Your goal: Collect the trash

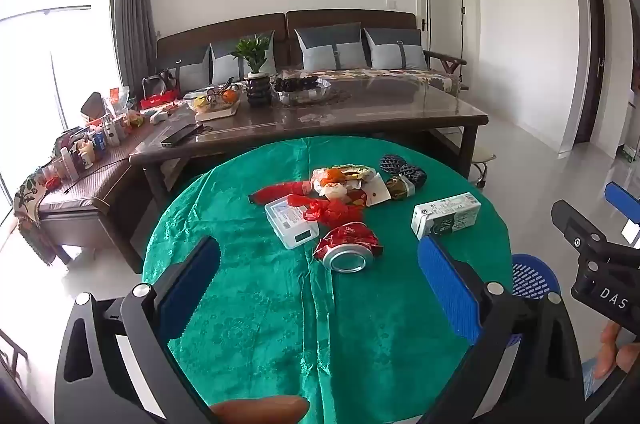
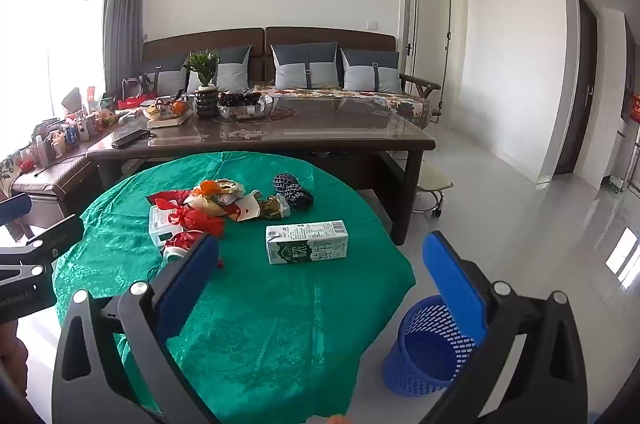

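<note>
A round table with a green cloth (image 1: 260, 304) (image 2: 280, 324) holds a pile of trash. A crushed red can (image 1: 347, 248) (image 2: 182, 244) lies nearest. Behind it are a white plastic box (image 1: 290, 222) (image 2: 160, 224), red wrappers (image 1: 332, 210) (image 2: 196, 216), food wrappers (image 1: 348, 180) (image 2: 224, 194) and a dark netted bundle (image 1: 402, 170) (image 2: 292, 190). A milk carton (image 1: 446, 214) (image 2: 307, 242) lies on its side to the right. My left gripper (image 1: 320, 264) is open and empty above the table, in front of the can. My right gripper (image 2: 320, 260) is open and empty, short of the carton.
A blue perforated waste basket (image 2: 424, 348) (image 1: 534, 276) stands on the floor right of the table. A dark coffee table (image 1: 320, 120) (image 2: 260, 132) with a plant, bowls and a remote stands behind, then a sofa (image 1: 344, 44). A cluttered bench (image 1: 80, 164) is at left.
</note>
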A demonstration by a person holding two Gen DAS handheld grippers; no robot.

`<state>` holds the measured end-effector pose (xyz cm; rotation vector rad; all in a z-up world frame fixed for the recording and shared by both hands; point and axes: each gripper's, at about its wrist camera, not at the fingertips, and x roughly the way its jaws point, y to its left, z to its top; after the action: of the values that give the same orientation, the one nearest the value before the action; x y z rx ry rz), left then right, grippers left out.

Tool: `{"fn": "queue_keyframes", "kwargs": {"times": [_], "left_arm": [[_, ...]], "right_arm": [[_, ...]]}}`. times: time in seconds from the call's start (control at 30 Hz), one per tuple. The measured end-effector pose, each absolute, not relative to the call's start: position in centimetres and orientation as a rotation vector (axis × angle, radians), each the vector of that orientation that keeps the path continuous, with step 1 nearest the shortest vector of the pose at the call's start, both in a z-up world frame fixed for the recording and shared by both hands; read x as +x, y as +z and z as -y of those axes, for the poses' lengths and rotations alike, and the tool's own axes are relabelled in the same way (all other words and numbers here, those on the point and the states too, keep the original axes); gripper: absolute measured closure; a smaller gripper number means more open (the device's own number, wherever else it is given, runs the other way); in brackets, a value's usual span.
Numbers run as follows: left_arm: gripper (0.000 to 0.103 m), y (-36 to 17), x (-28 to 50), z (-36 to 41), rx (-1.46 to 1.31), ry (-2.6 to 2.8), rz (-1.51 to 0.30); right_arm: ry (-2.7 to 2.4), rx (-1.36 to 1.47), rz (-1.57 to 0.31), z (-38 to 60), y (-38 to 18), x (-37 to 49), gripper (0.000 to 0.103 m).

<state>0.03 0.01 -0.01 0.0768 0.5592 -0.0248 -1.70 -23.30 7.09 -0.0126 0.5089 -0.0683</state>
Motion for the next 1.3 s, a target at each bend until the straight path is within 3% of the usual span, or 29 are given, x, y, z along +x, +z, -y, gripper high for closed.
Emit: {"fn": "queue_keyframes", "kwargs": {"times": [1.3], "left_arm": [[0.005, -0.04, -0.06, 0.43, 0.081, -0.029, -0.565]], "right_arm": [[-0.073, -0.016, -0.509, 23.76, 7.11, -1.83, 0.005]]}}
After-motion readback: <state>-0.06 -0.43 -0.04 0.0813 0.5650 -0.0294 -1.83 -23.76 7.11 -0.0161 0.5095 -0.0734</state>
